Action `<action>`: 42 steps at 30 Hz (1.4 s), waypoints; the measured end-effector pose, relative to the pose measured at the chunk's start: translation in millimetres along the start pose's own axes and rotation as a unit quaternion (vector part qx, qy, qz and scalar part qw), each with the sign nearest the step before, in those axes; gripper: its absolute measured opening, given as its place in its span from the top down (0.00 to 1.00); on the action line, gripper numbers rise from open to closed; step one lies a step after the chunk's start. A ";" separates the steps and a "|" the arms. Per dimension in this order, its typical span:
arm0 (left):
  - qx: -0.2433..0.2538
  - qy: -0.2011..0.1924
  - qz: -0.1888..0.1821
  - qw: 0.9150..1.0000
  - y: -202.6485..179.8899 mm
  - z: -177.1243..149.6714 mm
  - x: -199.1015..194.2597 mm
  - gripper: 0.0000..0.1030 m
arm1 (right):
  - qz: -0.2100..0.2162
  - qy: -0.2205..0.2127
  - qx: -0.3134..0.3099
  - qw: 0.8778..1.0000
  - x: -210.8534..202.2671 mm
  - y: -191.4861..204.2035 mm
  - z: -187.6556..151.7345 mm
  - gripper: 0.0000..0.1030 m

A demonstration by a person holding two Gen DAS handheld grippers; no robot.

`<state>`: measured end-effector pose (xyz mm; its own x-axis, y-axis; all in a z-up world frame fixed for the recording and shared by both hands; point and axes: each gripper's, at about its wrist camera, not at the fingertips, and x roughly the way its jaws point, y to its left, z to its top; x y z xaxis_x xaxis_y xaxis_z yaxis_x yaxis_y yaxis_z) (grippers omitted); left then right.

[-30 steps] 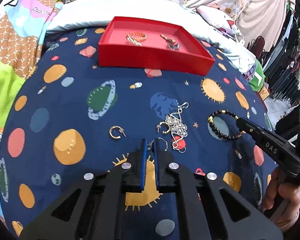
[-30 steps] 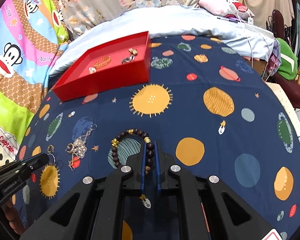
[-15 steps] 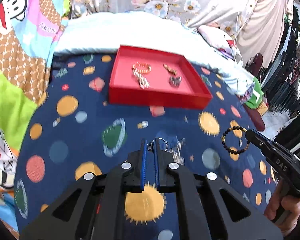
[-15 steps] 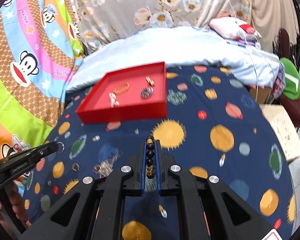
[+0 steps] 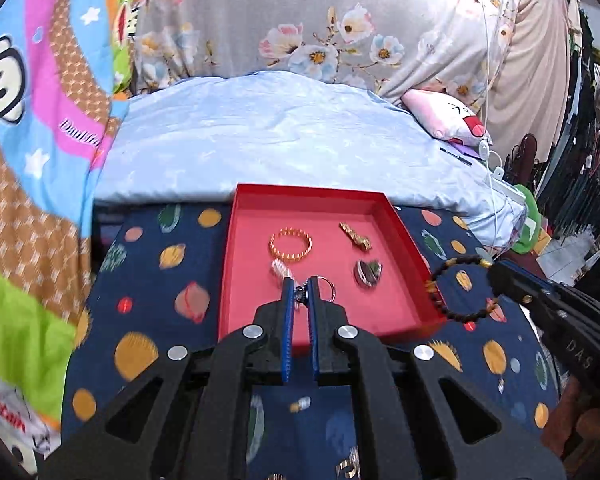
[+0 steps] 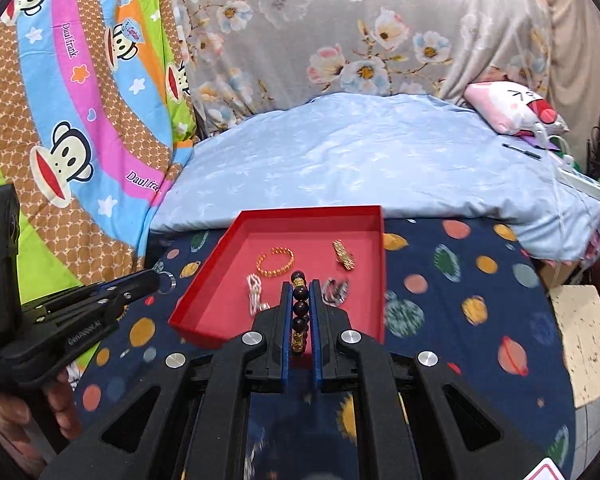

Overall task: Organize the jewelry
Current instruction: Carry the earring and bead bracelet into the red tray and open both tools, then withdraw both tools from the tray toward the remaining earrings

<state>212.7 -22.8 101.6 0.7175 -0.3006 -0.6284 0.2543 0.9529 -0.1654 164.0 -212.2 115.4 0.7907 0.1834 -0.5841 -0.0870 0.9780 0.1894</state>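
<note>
Now both grippers (image 5: 299, 288) (image 6: 301, 286) above tray (image 5: 400, 224).

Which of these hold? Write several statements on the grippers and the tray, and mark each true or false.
1. The right gripper is shut on a bead bracelet. True.
2. The left gripper is open and holds nothing. False: it is shut on a silver ring.
3. The red tray holds a gold bangle. True.
4. The tray sits on the pale blue quilt. False: it sits on the planet-print cloth.
</note>
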 end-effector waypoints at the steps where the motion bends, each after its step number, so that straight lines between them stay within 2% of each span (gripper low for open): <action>1: 0.001 0.001 0.002 1.000 -0.6 2.9 6.2 0.95 | 0.003 0.003 -0.001 1.000 10.0 1.4 2.5 0.93; 6: -0.002 0.020 0.007 1.000 1.6 11.3 45.1 0.95 | 0.010 0.030 0.003 0.999 51.2 2.0 1.4 0.93; 11: -0.002 0.047 0.009 0.999 4.4 6.3 76.7 0.95 | 0.006 0.055 0.008 0.998 79.8 -4.0 -7.2 0.93; 19: -0.001 0.069 0.012 0.998 5.9 -4.0 98.1 0.94 | -0.012 0.080 0.010 0.997 101.7 -14.3 -22.3 0.90; 20: 0.001 0.070 0.017 0.997 5.0 -5.3 98.6 0.90 | -0.019 0.074 0.012 0.997 99.8 -16.0 -23.6 0.88; 21: 0.003 0.071 0.022 0.997 5.2 -5.7 99.0 0.82 | -0.022 0.072 0.014 0.997 98.2 -17.5 -23.6 0.87; 22: 0.004 0.069 0.027 0.997 5.9 -6.5 97.9 0.77 | -0.026 0.067 0.015 0.997 94.9 -18.5 -23.6 0.85; 24: -0.003 0.062 0.036 0.997 8.8 -7.0 90.9 0.61 | -0.035 0.055 0.014 0.998 84.0 -20.1 -23.0 0.82; 30: -0.014 0.036 0.051 0.998 19.9 -10.2 53.2 0.48 | -0.045 0.036 0.024 0.998 42.6 -26.7 -27.5 0.72; 34: -0.014 0.027 0.062 0.998 25.8 -22.7 19.9 0.47 | -0.048 0.036 0.031 0.998 13.7 -28.9 -43.4 0.71; 39: -0.008 0.034 0.074 0.997 28.4 -51.7 -9.5 0.46 | -0.068 0.045 0.024 0.996 -19.6 -24.9 -75.1 0.71; 42: -0.011 0.046 0.071 0.996 28.8 -70.5 -22.3 0.45 | -0.066 0.056 0.029 0.996 -31.0 -22.9 -91.7 0.70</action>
<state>158.3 14.2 57.3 0.6819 -0.1593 -0.7139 0.1401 0.9864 -0.0863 85.9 -231.2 56.8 0.7200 0.0661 -0.6908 0.0509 0.9877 0.1476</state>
